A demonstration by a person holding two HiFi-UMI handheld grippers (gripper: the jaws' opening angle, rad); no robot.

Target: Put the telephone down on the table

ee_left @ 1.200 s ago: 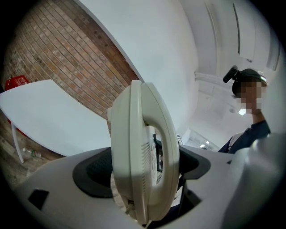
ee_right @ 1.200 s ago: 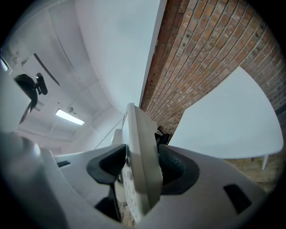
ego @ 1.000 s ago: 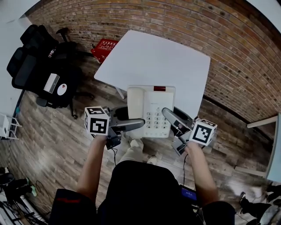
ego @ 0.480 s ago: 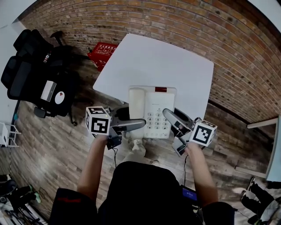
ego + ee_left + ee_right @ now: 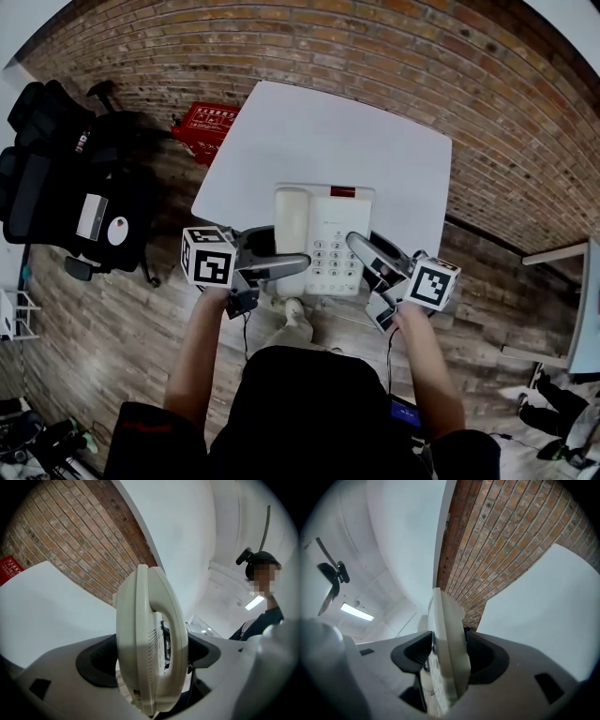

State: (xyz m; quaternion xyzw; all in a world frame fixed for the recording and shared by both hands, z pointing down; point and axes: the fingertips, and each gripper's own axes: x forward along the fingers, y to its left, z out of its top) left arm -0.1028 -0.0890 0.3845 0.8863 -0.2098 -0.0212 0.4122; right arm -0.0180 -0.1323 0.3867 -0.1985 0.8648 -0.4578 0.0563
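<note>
Telephone [image 5: 323,239] pinched by left hand-held gripper [image 5: 291,265] and right hand-held gripper [image 5: 362,249], overhangs counter [image 5: 328,131] at 6 o'clock; uneven release may tip it off.

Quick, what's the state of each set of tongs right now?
Left tongs: shut on the telephone, at its handset side.
Right tongs: shut on the telephone, at its keypad side.

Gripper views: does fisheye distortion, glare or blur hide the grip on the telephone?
Left gripper view: strong fisheye with dark corners, yet the telephone reads clearly between the left tongs. Right gripper view: same warp, a bright ceiling lamp without washout, right tongs clear. Head view: the brick wall curves, light is even.
</note>
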